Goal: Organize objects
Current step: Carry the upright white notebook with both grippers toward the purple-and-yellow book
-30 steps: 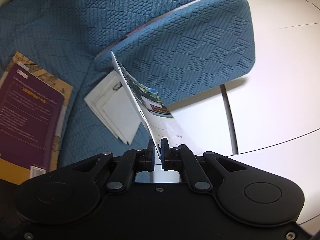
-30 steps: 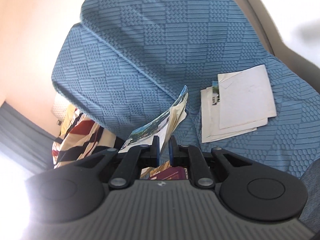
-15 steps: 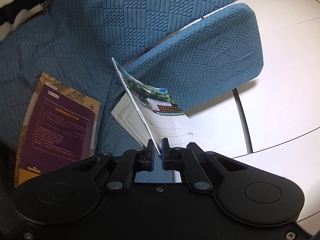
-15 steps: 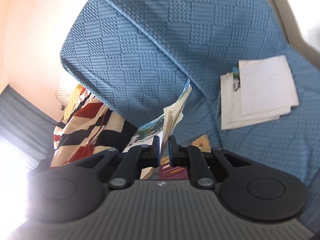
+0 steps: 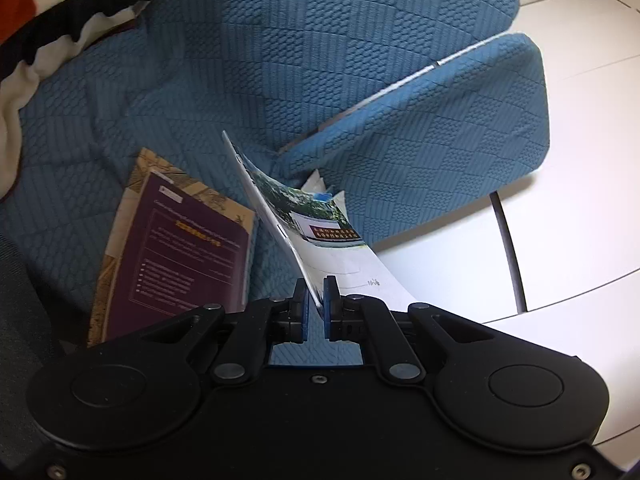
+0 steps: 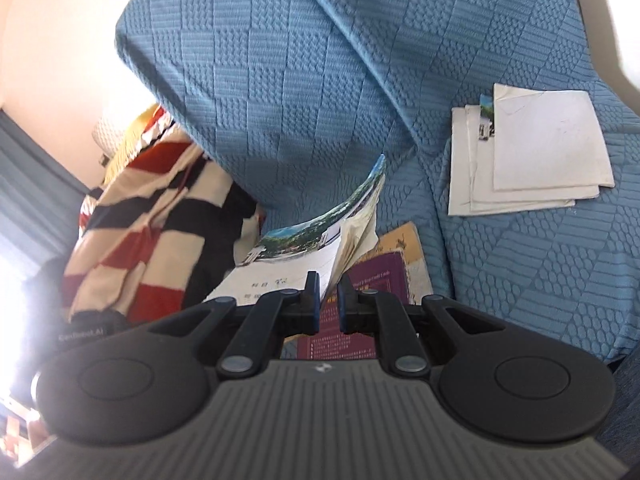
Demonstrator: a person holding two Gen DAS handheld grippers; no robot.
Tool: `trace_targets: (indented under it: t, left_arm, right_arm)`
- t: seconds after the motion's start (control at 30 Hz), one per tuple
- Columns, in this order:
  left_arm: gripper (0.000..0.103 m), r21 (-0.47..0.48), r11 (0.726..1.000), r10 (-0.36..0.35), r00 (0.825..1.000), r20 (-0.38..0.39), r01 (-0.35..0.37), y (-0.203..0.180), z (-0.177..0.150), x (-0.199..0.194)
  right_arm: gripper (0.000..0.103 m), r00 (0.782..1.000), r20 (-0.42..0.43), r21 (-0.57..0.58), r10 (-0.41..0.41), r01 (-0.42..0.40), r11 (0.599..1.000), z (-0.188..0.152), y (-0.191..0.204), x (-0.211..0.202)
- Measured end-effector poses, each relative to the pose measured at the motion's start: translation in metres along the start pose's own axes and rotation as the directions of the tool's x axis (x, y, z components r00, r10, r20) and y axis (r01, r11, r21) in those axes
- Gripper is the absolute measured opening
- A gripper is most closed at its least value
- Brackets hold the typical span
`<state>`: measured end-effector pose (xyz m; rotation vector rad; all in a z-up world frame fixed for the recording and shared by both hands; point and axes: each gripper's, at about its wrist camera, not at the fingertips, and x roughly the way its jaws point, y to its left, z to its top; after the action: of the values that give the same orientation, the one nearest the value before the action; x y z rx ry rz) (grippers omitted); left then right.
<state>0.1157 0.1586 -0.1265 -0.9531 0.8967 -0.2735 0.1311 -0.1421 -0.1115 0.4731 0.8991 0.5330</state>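
Booklets are pinched in both grippers above a blue quilted sofa [image 5: 280,60]. The left gripper [image 5: 315,298] is closed on the lower edge of a thin booklet [image 5: 316,220], which stands up on edge and leans to the left; its cover carries a photo of trees and a building over a white panel. The right gripper [image 6: 328,294] also clamps a booklet's [image 6: 320,240] lower edge, its blue pads [image 6: 316,300] nearly together on the paper. That one has the same kind of photo cover, and its pages fan and curl upward and to the right.

On the seat beneath both lies a purple book [image 5: 180,256] with a tan patterned border, flat, near the seat's front edge. In the right view it shows just behind and below the fingers [image 6: 384,276]. A loose stack of white papers [image 6: 532,156] lies flat farther along the seat, well apart from the purple book; a strip of photo cover peeks out between its sheets. A striped blanket [image 6: 140,240] in red, cream and black is heaped at the seat's other end, beside the back cushion. White floor tiles [image 5: 580,160] show past the sofa's edge in the left view.
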Motion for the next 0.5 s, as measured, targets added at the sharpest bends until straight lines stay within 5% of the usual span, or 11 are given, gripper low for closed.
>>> trace_targets:
  t: [0.5]
  left_arm:
    - [0.005,-0.033,0.994,0.109,0.992,0.056,-0.107,0.051,-0.011,0.001]
  right_arm:
    - [0.012,0.998,-0.023,-0.177,-0.05,0.046,0.983,-0.046,0.021,0.04]
